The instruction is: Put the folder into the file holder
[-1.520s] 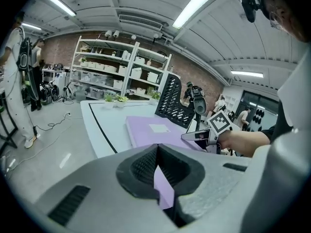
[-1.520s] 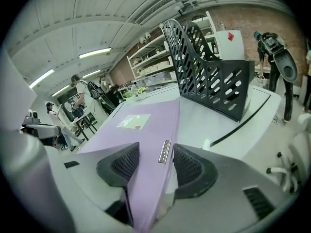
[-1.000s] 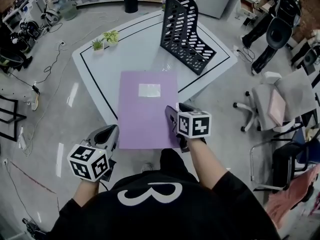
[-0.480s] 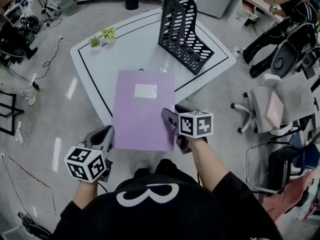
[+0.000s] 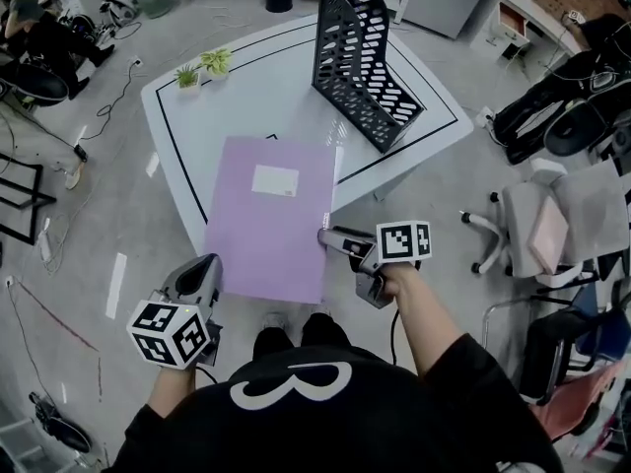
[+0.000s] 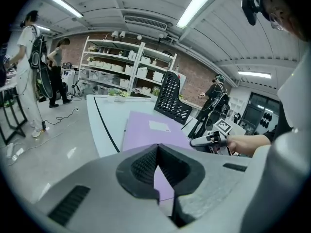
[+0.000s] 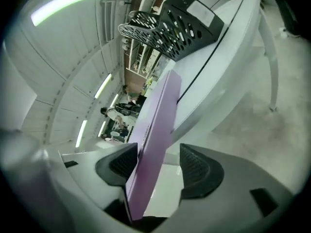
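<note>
The purple folder point(image 5: 271, 220) lies flat on the white tabletop point(image 5: 266, 87), on the person's side of the black file holder point(image 5: 357, 62) and well apart from it. The folder's end farthest from the file holder juts out past the tabletop's edge. The step in hand seems to be the pick-up, and the folder is not yet lifted. The right hand-held gripper point(image 5: 327, 236) is at the folder's long edge, at the corner farthest from the file holder. Its jaws have just been opening and now stand wide, with the folder's edge between them (one pad is at the sheet, the other stands clear of it), so it has no grip yet. The left hand-held gripper point(image 5: 202, 269) waits just beside the other corner far from the file holder. Its jaws meet at the tips and clamp nothing that can be seen. The next move probably calls for the right jaws to close firmly on the overhanging edge. After that the folder must be raised, turned upright and carried to the file holder's open side, where it should slide in with its edge first. The left one could steady the loose side, because a thin folder may sag or swing.
</note>
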Available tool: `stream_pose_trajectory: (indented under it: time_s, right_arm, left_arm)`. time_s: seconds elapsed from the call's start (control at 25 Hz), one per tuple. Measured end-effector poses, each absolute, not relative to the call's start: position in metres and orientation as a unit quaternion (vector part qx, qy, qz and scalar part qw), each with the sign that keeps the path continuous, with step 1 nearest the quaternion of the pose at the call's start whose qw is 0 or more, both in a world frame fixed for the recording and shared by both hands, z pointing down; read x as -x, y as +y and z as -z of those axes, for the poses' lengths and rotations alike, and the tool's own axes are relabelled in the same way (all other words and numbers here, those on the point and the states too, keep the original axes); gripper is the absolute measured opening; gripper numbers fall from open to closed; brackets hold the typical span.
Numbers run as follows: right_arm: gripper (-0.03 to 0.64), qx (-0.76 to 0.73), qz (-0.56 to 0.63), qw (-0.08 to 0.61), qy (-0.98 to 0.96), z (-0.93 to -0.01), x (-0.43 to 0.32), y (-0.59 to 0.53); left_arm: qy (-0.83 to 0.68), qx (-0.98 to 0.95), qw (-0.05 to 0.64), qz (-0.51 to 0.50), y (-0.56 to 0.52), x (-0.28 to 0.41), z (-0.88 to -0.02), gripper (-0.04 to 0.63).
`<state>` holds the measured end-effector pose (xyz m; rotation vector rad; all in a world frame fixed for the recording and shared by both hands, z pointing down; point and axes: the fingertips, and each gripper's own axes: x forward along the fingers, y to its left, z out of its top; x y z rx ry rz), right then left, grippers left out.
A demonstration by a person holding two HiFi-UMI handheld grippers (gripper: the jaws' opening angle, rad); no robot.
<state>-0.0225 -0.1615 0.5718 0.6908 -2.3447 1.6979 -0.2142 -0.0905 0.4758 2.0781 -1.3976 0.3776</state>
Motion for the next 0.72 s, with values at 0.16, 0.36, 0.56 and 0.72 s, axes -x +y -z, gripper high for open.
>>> stream_pose_trajectory:
  time_s: [0.16,0.36,0.56,0.72]
  right_arm:
    - [0.25,-0.137,-0.593,0.052,-0.792,-0.571,0.04,-0.159]
    - [0.249,-0.033,-0.604,0.0,-0.796,-0.566,0.061,-0.16]
    - [0.244,0.016,-0.619,-0.013,-0.785,-0.568,0.07,-0.157]
    - [0.201,0.041,-0.634,-0.022,-0.772,-0.565,0.074,-0.154]
  left_arm:
    - [-0.557,-0.762,0.301,-0.136,-0.091,0.216,-0.479,0.006]
    - [-0.586,-0.744,0.294,-0.129,-0.087,0.215,-0.478,0.006]
    - [-0.601,-0.731,0.297,-0.125,-0.08,0.211,-0.483,0.006]
    - [-0.608,-0.727,0.295,-0.122,-0.079,0.207,-0.482,0.006]
